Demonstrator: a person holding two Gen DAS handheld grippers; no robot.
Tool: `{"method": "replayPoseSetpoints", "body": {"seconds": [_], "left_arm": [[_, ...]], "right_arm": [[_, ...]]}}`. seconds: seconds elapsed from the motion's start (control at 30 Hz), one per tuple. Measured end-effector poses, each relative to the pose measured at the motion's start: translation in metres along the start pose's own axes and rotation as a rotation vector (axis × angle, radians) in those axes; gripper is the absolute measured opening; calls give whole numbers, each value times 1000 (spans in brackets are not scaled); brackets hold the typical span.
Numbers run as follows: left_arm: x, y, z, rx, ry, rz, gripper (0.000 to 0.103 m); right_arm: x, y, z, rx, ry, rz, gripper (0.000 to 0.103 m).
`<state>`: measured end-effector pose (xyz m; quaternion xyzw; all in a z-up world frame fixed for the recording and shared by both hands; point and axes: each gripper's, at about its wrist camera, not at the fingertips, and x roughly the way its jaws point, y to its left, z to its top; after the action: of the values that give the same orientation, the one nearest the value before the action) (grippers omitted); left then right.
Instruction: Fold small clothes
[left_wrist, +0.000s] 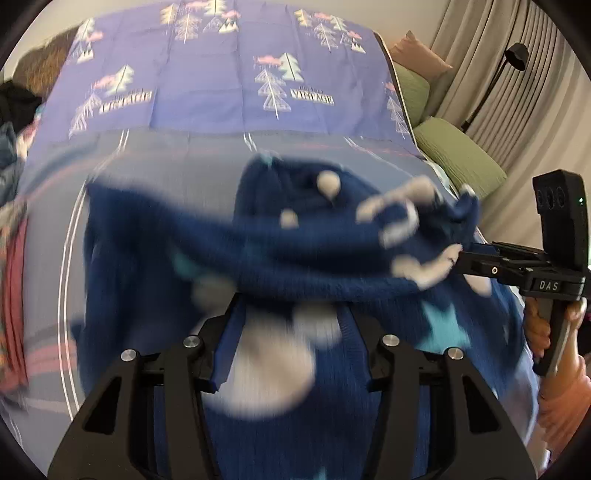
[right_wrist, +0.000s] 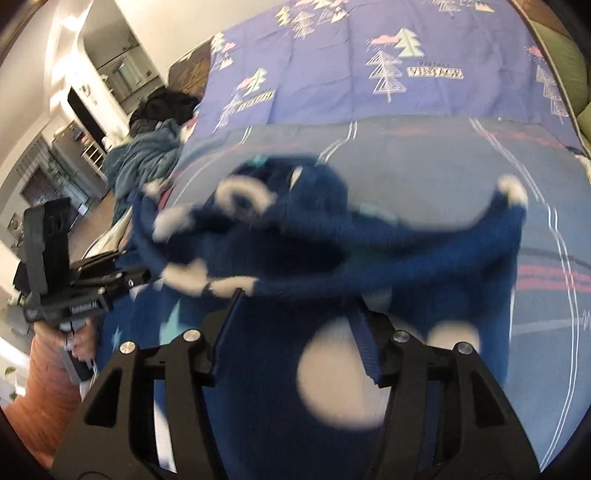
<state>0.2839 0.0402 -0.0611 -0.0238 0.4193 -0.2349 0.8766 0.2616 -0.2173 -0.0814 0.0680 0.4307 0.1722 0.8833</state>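
A blue sweater (left_wrist: 295, 258) is held up over the bed (left_wrist: 184, 177) by the left gripper (left_wrist: 291, 306) and right gripper (right_wrist: 299, 306), each clamped on its edge. Judged the spreading step; laying it flat is called for next.

The bed (left_wrist: 207, 162) fills both views; a purple sheet (left_wrist: 207, 92) printed with pale trees, pink clouds and blocks of lettering covers its far part, and a grey-blue cover (right_wrist: 424, 166) with thin white curved lines and pink stripes lies nearer; along one edge sit green cushions (left_wrist: 458, 155) and a pinkish pillow (left_wrist: 417, 55) — at the other, a heap of clothes (right_wrist: 147, 151), dark and teal, rests on the bed's side.
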Motion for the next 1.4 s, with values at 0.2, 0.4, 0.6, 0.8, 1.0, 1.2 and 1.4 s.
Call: {"method": "replayPoseSetpoints", "body": {"seconds": [0.2,0.4,0.6,0.8,1.0,1.2,1.4], "left_arm": [[7,42,34,-174,-115,141,53],[-38,96,10,-329,-196,92,63],[-38,137,0,-452,-118,-79,63],[-4,127,11,-362,-46,-42,59],[-34,119,18,-300,-194,-138,11],[-44,140,20,-311,-261,-99,13],[3,152,-1,-363,-85,10,26]], "right_arm": [[1,-45,27,190,-119,-91,58],[-31,-116,1,359,-169,-85,61],[-31,-163,4,446,-121,50,75],[1,-149,21,348,-40,-2,74],[-33,-128,28,253,-232,107,9],[-37,-153,34,344,-269,127,13],[-8,-172,0,499,-144,64,39]]}}
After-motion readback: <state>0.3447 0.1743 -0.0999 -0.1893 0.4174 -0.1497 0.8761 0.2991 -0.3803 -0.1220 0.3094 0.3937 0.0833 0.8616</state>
